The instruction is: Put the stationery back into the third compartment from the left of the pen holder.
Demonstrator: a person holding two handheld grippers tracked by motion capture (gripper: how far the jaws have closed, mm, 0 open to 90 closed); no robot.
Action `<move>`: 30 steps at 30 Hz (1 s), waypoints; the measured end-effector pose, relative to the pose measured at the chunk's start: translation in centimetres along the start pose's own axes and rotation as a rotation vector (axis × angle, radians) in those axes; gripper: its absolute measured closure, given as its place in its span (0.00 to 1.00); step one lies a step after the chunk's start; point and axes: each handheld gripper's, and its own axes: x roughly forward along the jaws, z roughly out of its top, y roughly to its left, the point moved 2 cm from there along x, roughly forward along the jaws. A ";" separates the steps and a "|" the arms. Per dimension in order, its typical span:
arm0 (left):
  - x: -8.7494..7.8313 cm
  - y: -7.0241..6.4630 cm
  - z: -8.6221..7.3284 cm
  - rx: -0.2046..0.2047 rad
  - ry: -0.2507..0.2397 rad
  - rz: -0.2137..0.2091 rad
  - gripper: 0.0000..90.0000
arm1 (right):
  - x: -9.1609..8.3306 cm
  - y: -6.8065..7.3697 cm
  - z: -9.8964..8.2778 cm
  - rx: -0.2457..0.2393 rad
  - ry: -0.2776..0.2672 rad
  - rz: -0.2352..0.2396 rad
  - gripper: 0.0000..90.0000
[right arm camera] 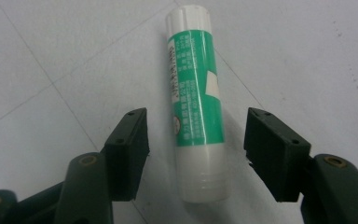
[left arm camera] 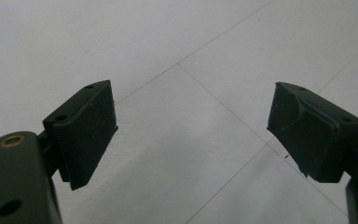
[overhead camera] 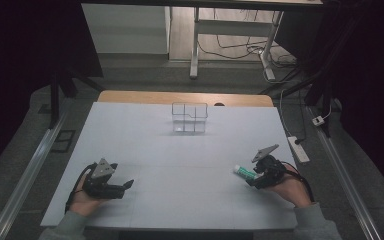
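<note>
Right gripper view: tube [right arm camera: 196,102] between parted tongs [right arm camera: 196,154]

The glue stick [right arm camera: 196,105] at the near right is white with a green label band bearing white print. The tabletop [overhead camera: 180,150] is pale grey-white with thin dark grid lines; the far organizer [overhead camera: 189,117] is clear. Both grippers' fingers [right arm camera: 130,149] are black.

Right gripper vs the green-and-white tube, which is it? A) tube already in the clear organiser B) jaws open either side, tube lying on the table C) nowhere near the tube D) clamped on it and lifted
B: in the right gripper view the tube lies flat on the table between the right gripper jaws, with a gap on each side.
</note>
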 end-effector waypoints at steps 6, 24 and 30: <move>0.0 0.0 0.0 0.001 0.000 0.001 0.17 | 0.0 -0.2 -0.1 0.009 0.009 0.007 0.55; -0.1 0.0 0.1 -0.007 -0.011 -0.002 0.17 | 0.0 -0.4 0.1 0.021 0.005 0.021 0.72; -0.2 -0.1 0.1 -0.002 -0.016 0.004 0.17 | -0.5 -0.4 0.4 0.036 -0.054 0.037 0.72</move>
